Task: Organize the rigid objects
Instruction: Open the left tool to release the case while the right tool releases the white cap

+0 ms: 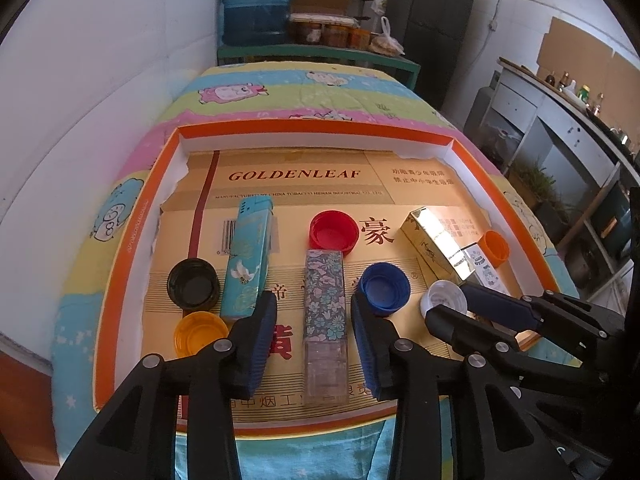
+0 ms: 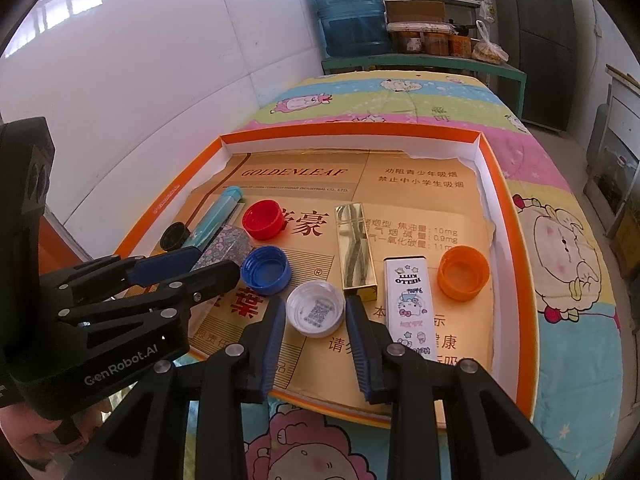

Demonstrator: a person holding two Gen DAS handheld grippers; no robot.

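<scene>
A shallow orange-rimmed box (image 1: 312,126) lined with cardboard holds lighters and bottle caps. My left gripper (image 1: 314,312) is open, its fingers either side of a floral lighter (image 1: 325,304). Near it lie a teal lighter (image 1: 248,256), a black cap (image 1: 193,283), a yellow cap (image 1: 199,334), a red cap (image 1: 334,231) and a blue cap (image 1: 385,288). My right gripper (image 2: 316,320) is open around a white cap (image 2: 316,314). A gold lighter (image 2: 355,252), a Hello Kitty lighter (image 2: 410,304) and an orange cap (image 2: 463,267) lie to its right.
The box sits on a table under a cartoon-print cloth (image 2: 560,264). A white wall is on the left. Behind the table stand a green shelf (image 1: 320,54) with a blue water jug (image 1: 256,4) and a dark fridge (image 1: 432,12).
</scene>
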